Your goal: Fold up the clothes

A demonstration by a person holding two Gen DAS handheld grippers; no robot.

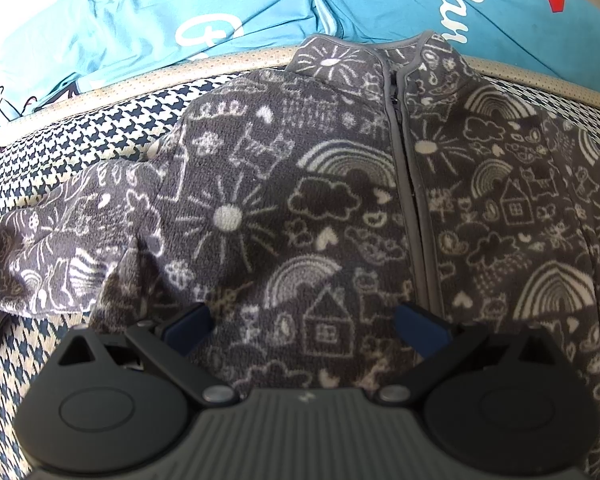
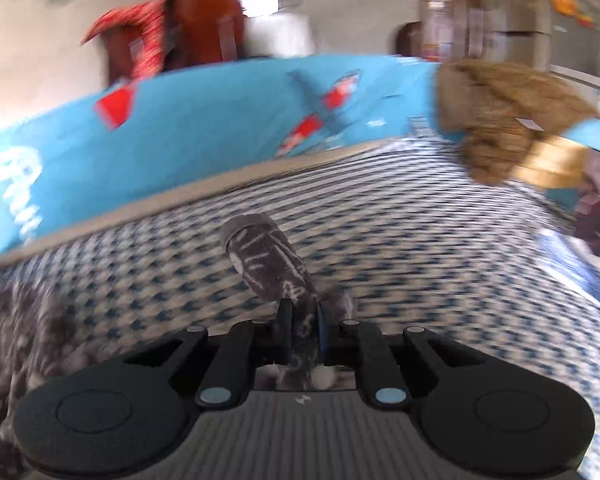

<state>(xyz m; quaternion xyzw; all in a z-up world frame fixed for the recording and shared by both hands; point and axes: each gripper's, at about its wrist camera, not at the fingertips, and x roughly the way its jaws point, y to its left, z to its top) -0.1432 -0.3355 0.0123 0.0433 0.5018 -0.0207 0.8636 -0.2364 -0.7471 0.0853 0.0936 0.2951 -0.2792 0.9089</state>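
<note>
My right gripper (image 2: pixel 302 332) pinches 1 sleeve cuff (image 2: pixel 260 256) of the grey fleece jacket (image 1: pixel 300 200) lying zipped on the houndstooth bedcover (image 1: pixel 72 148), my left gripper (image 1: pixel 304 324) hangs wide above it (holding nothing), so a careless tug could drag the body askew.

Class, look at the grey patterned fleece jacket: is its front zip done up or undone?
Done up. In the left wrist view the fleece jacket lies spread front-up, and its zip runs closed from collar downward.

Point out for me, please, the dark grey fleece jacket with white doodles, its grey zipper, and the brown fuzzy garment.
Dark grey fleece jacket with white doodles (image 1: pixel 228 216): left wrist view, on a white sun on its front.
Grey zipper (image 1: pixel 410 184): left wrist view, mid-length.
Brown fuzzy garment (image 2: pixel 496 120): right wrist view, centre of the heap.
</note>
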